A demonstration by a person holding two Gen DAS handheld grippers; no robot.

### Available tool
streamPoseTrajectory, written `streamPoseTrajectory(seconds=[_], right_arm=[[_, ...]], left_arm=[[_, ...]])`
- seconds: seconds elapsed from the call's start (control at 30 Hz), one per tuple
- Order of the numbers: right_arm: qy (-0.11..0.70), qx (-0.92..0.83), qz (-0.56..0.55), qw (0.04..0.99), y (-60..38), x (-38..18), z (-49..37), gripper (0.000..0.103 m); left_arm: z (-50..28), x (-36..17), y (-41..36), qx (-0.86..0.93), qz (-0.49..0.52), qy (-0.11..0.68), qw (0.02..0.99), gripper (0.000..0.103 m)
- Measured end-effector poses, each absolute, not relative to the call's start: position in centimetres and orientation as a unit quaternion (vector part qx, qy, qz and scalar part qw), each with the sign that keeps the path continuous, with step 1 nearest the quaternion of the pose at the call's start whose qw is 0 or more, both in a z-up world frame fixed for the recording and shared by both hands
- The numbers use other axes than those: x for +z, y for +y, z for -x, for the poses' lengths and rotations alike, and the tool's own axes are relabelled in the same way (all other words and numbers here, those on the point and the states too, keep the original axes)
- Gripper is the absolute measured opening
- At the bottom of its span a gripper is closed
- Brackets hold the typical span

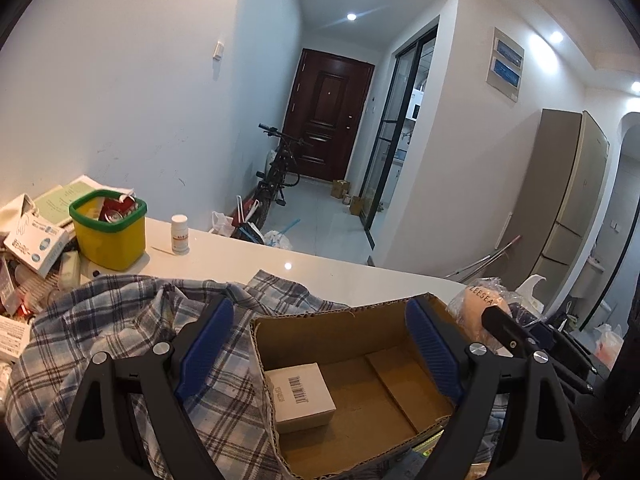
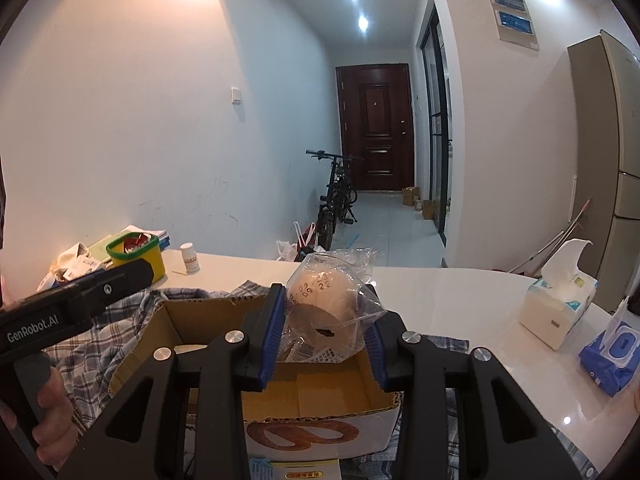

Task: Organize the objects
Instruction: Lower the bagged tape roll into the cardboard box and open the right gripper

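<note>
On white table [image 1: 320, 264], cardboard box [image 1: 352, 322] holds white carton [image 1: 300, 396]

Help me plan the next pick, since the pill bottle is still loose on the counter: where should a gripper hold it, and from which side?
Grip the white pill bottle across its round body, below the cap, coming in level from the near, open counter side. It stands upright and alone; the yellow bin sits close on its left, so avoid approaching from there.

I read "GenRobot.AI" on the left gripper's body [image 2: 34, 330]. "ZEESEA" on the bagged item [image 1: 486, 300]; digits "09" and "22" on its clear bag [image 2: 316, 286]. Barcode on the small white box [image 1: 298, 390], digits unreadable.
</note>
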State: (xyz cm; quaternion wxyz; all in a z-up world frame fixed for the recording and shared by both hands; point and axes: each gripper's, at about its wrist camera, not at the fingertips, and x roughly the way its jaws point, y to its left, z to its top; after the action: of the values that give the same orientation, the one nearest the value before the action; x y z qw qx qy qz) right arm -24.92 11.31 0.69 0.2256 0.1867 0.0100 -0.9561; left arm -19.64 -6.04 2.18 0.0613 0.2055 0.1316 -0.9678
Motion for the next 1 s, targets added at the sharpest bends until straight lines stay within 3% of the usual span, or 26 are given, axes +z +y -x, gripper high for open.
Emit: streamPoseTrajectory(seconds=[0.57, 0.6, 0.7, 1.0], right_arm=[[0.025, -0.950, -0.216, 0.225, 10.5, -0.9, 25.7, 0.038], [0.026, -0.950, -0.214, 0.224, 10.5, -0.8, 25.6, 0.040], [0.024, -0.953, -0.203, 0.222, 10.8, -0.5, 25.2, 0.064], [0.013, -0.961, -0.176, 0.214, 11.3, 1.3, 24.3, 0.066]], left_arm=[[19.3, 2.4, -6.1, -0.970, -0.197, 0.128, 0.065, 0.090], [19.3, 2.4, -6.2, -0.970, -0.196, 0.127, 0.065, 0.090], [19.1, 2.6, -6.2, -0.972, -0.187, 0.119, 0.073, 0.090], [18.1, 3.7, -5.5, -0.977, -0.171, 0.097, 0.081, 0.090]])
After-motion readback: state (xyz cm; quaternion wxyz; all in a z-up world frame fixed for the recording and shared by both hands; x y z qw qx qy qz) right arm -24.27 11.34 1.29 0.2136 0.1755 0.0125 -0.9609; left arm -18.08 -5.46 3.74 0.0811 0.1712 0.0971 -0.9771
